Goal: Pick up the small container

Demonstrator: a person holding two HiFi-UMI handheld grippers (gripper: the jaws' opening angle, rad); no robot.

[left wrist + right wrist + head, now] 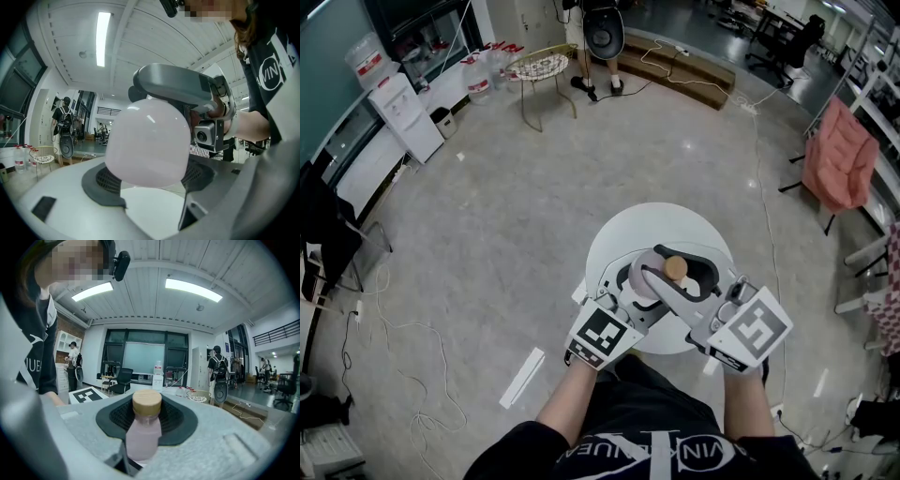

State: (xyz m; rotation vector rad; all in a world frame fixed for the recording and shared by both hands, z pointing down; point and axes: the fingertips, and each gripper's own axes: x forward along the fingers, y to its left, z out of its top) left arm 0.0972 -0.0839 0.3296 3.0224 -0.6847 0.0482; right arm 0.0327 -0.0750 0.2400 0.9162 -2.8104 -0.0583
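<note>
The small container (pixel 645 281) is a pale pink bottle with a round wooden lid (pixel 675 269), held above the white round table (pixel 628 225). In the left gripper view its rounded pink body (pixel 147 140) fills the gap between the dark pads, and my left gripper (pixel 150 183) is shut on it. In the right gripper view the bottle (pixel 143 432) stands upright against the dark pad, and my right gripper (pixel 140 442) is shut on its upper part. In the head view the left gripper (pixel 637 289) and right gripper (pixel 681 275) meet at the bottle.
Cables (pixel 403 328) trail over the floor at the left. A chair draped in pink cloth (pixel 839 155) stands at the right. Far back are a wire side table (pixel 539 67), a water dispenser (pixel 408 117) and a standing person (pixel 600 37).
</note>
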